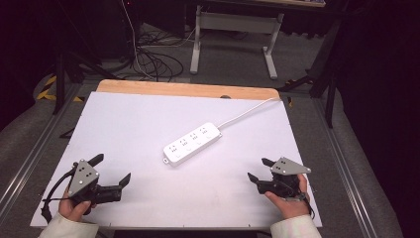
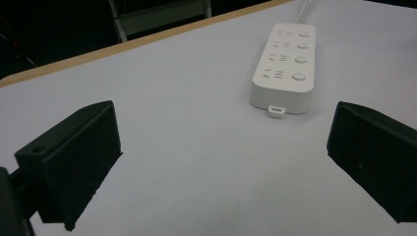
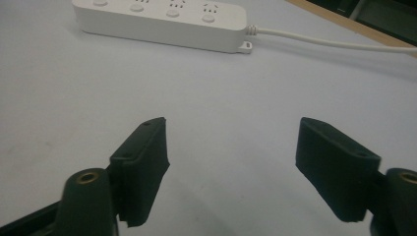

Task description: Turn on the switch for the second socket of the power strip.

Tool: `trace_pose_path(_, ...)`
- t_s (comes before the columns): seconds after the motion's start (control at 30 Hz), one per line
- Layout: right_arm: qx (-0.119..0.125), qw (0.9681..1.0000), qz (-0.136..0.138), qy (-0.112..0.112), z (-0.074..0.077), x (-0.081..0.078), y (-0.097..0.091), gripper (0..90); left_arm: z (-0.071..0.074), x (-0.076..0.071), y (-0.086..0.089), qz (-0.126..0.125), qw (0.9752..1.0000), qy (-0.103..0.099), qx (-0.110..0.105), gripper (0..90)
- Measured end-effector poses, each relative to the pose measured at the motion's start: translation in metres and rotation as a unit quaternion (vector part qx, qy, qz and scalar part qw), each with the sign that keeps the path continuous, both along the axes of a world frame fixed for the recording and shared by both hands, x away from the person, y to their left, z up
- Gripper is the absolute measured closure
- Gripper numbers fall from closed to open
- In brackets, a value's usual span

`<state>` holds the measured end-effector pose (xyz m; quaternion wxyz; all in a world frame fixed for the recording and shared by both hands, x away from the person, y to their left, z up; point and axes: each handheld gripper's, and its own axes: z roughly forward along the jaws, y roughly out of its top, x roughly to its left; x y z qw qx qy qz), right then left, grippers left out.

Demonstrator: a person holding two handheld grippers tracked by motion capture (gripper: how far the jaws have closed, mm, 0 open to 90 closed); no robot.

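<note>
Both hands sit at the near edge of the desk (image 1: 124,124), each holding a gripper. Left gripper (image 1: 113,171), near left: fingers (image 2: 74,162) spread wide, nothing between them. Right gripper (image 1: 260,169), near right: fingers (image 3: 142,164) likewise spread, empty. Neither touches anything but the hand that holds it.

White power strip (image 1: 192,143) lies flat around the middle of the desk, set diagonally, well apart from both grippers. Its white cable (image 1: 247,111) leaves the far right end and runs off toward the far right corner. Four socket groups and four round buttons face up; a small mounting tab (image 2: 276,111) projects from the near left end.

Assessment: rigid plastic body, probably light, smooth and liable to slip under a shallow pinch. Best hold appears to be across the narrow width, on the long side walls near mid-length, clear of buttons. Cable is flexible and will likely drag or twist the strip when it is moved
</note>
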<state>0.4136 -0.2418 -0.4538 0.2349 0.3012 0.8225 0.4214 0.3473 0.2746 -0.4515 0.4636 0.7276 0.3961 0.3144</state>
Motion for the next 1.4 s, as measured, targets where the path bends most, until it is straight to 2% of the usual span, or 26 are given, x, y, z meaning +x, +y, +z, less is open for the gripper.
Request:
trace_pose_path(0.2, -0.004, 1.0, 0.009, 0.002, 0.009, 0.007, 0.01, 34.4, 0.0, 0.0, 0.0, 0.0, 1.0, -0.001, 0.001, 0.3)
trace_pose_path(0.23, -0.002, 0.9999, 0.011, 0.003, 0.011, 0.008, 0.012, 37.3, 0.0, 0.0, 0.0, 0.001, 1.0, -0.001, 0.001, 0.3)
trace_pose_path(0.27, -0.008, 0.9996, 0.026, 0.007, 0.016, 0.011, 0.015, 44.2, 0.0, 0.0, 0.0, 0.001, 1.0, -0.001, 0.001, 0.3)
trace_pose_path(0.47, -0.014, 0.9995, 0.028, -0.001, 0.027, 0.017, 0.023, 44.5, 0.0, -0.001, -0.001, 0.001, 1.0, -0.003, 0.003, 0.3)
trace_pose_path(0.73, -0.015, 0.9986, 0.05, 0.007, 0.041, 0.027, 0.041, 46.1, 0.001, -0.001, 0.0, 0.001, 1.0, -0.003, 0.004, 0.3)
trace_pose_path(0.9, -0.034, 0.9973, 0.064, 0.009, 0.049, 0.038, 0.051, 46.1, 0.001, -0.001, 0.0, 0.0, 1.0, -0.005, 0.005, 0.3)
trace_pose_path(1.23, -0.048, 0.9955, 0.081, 0.013, 0.06, 0.053, 0.064, 46.1, 0.001, -0.001, 0.0, 0.001, 1.0, -0.005, 0.006, 0.3)
trace_pose_path(1.33, -0.039, 0.9954, 0.085, 0.016, 0.063, 0.056, 0.068, 48.0, 0.001, -0.001, 0.001, 0.002, 1.0, -0.004, 0.008, 0.3)
trace_pose_path(1.4, -0.019, 0.9946, 0.1, 0.02, 0.064, 0.058, 0.069, 57.9, 0.0, -0.001, 0.0, 0.003, 1.0, -0.004, 0.008, 0.3)
